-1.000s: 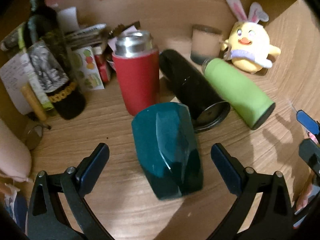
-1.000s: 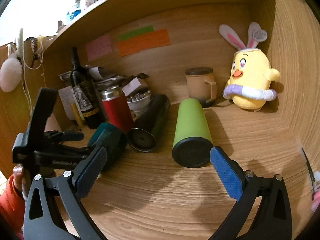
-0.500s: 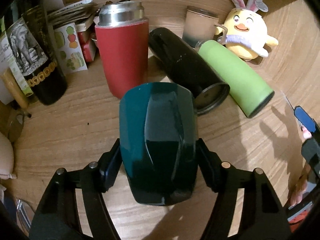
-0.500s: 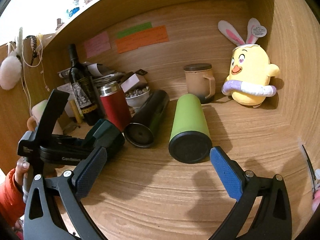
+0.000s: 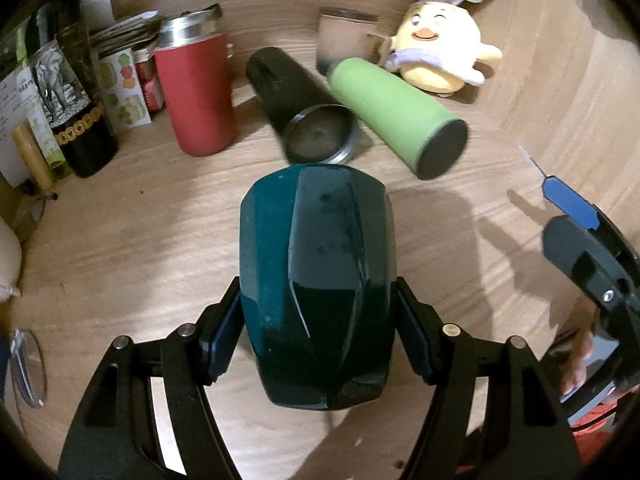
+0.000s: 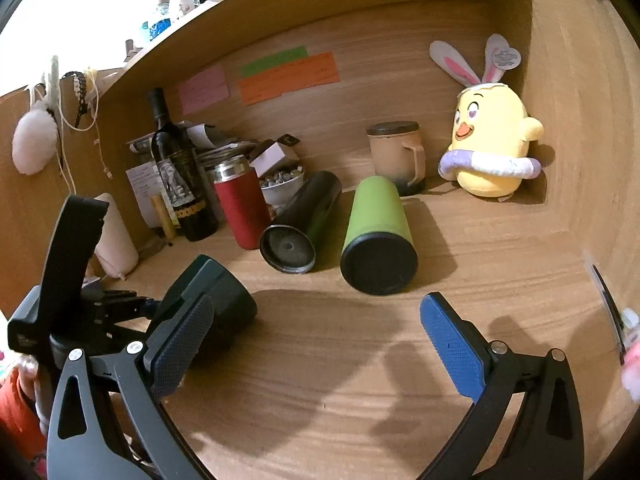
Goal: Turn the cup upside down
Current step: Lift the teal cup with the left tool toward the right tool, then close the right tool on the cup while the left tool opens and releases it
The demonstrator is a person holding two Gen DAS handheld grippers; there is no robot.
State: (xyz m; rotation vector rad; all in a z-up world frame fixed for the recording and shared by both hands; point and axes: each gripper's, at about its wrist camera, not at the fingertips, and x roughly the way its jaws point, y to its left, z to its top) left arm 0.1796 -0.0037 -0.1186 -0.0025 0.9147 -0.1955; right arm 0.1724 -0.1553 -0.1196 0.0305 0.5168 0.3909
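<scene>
Left wrist view: the teal cup [image 5: 318,280] is clamped between the left gripper [image 5: 320,336] pads; ahead lies a green bottle [image 5: 396,110]. The right gripper [image 6: 316,346] is held spread apart, nothing between its fingers.

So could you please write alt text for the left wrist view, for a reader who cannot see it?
The left gripper is shut on a dark teal cup above a wooden desk. Behind lie a black flask and a green flask, beside an upright red flask.
</scene>
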